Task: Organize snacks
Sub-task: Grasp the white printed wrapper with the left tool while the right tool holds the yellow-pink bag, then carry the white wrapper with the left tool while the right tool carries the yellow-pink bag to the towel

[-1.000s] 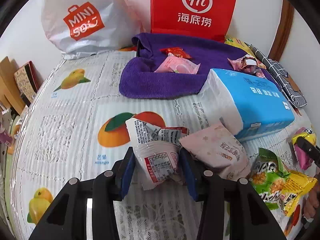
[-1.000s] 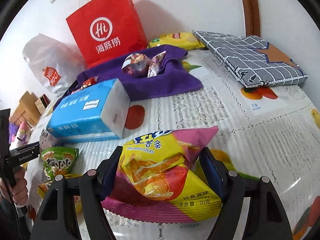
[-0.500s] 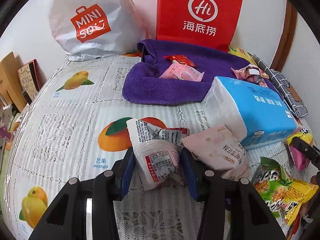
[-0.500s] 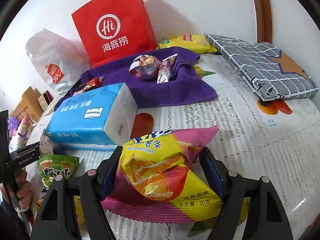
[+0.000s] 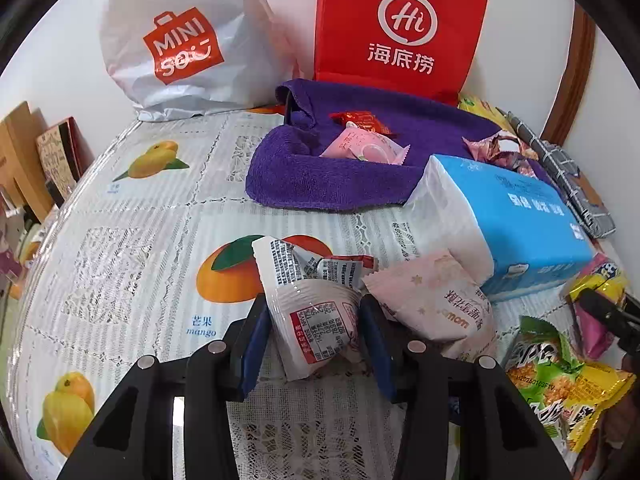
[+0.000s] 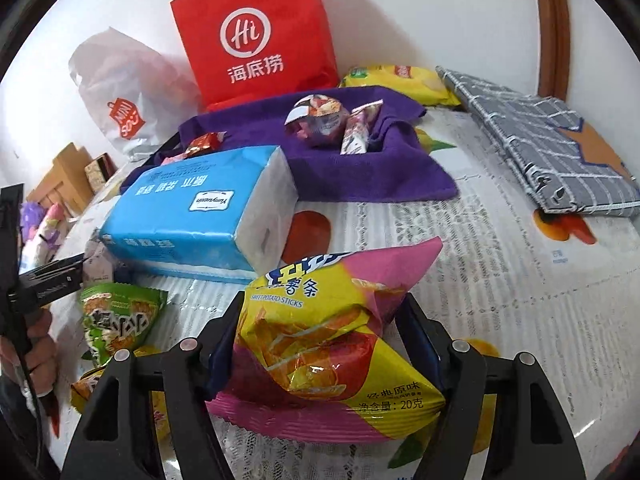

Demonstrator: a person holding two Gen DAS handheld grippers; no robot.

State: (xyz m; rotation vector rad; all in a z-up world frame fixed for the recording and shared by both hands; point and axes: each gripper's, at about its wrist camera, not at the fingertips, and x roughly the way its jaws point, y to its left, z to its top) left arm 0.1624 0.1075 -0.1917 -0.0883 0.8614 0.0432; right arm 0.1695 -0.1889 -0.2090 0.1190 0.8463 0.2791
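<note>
My left gripper (image 5: 314, 312) is shut on a crumpled white snack packet (image 5: 304, 268) with a red nutrition label, held just above the fruit-print tablecloth (image 5: 132, 248). My right gripper (image 6: 324, 308) grips a yellow and pink bag of sweet potato sticks (image 6: 320, 344). Its jaws are closing on the bag, and both pads dent its sides. A purple towel (image 5: 360, 176) at the back holds a pink packet (image 5: 364, 148) and a red candy (image 5: 362, 120). The right wrist view shows a round packet (image 6: 320, 120) on the towel (image 6: 340, 168).
A blue tissue pack (image 6: 200, 208) lies between me and the towel. A pink packet (image 5: 436, 308) and green snack bags (image 6: 116, 320) lie near it. A red paper bag (image 5: 400, 28) and a white shopping bag (image 5: 184, 40) stand against the wall. A grey checked cloth (image 6: 540, 148) lies at the right.
Both grippers keep their packets. The right wrist view has rolled a little, so the towel and red bag sit further right. The left view has tilted slightly.
</note>
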